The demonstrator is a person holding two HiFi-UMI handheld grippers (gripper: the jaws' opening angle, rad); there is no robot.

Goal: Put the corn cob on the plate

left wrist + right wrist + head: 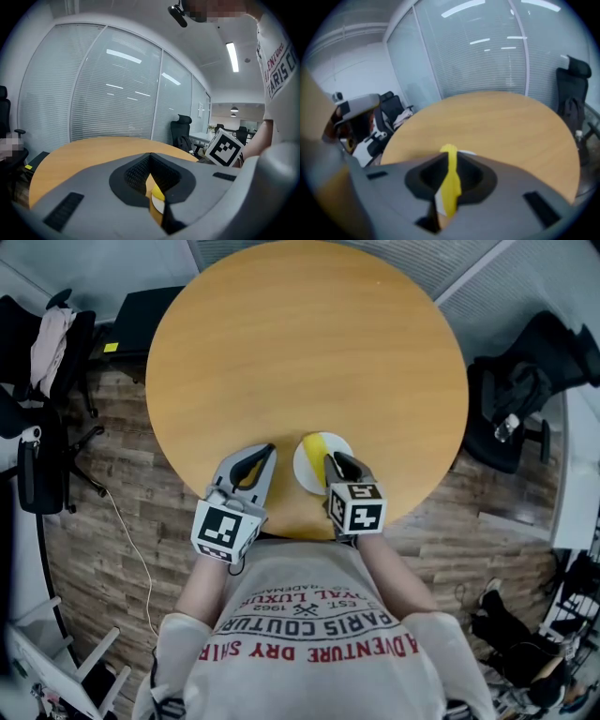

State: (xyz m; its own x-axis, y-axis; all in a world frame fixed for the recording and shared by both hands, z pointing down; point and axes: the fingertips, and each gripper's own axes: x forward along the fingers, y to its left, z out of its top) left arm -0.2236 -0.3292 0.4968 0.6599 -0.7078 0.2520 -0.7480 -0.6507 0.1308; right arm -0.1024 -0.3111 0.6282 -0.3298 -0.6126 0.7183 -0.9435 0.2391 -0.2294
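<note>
A small round white plate (305, 476) sits on a big round light-brown wooden table (309, 343). It is close to the table edge where the person stands.

The right gripper (334, 461) is grey, with a black-and-white marker cube (356, 506) on its back. It hangs over the near side of the plate and points down at a slant. Its jaws are squeezed onto the short yellow corn cob (315, 445). In the right gripper view the yellow fills the thin gap between the two jaws, and one end pokes out past the tips. In the head view the corn cob shows over the far left part of the plate. I cannot tell if it touches the plate or is a little above it.

The left gripper (268, 452) is just to the left of the plate, over bare table. Its jaws are pressed together at the tips and hold nothing. The left gripper view looks through the thin slit under the tips, and there you can see a bit of the yellow cob and the white plate.

On the near side of the plate is the person's white T-shirt (319, 634) with red and black letters. A dark wood-plank floor (122, 502) lies all around the table. A black office chair (525, 381) stands well to the right of the plate, off the table. Far past the plate, on the other side of the table, is a tall glass wall (117, 93) with white blinds.
</note>
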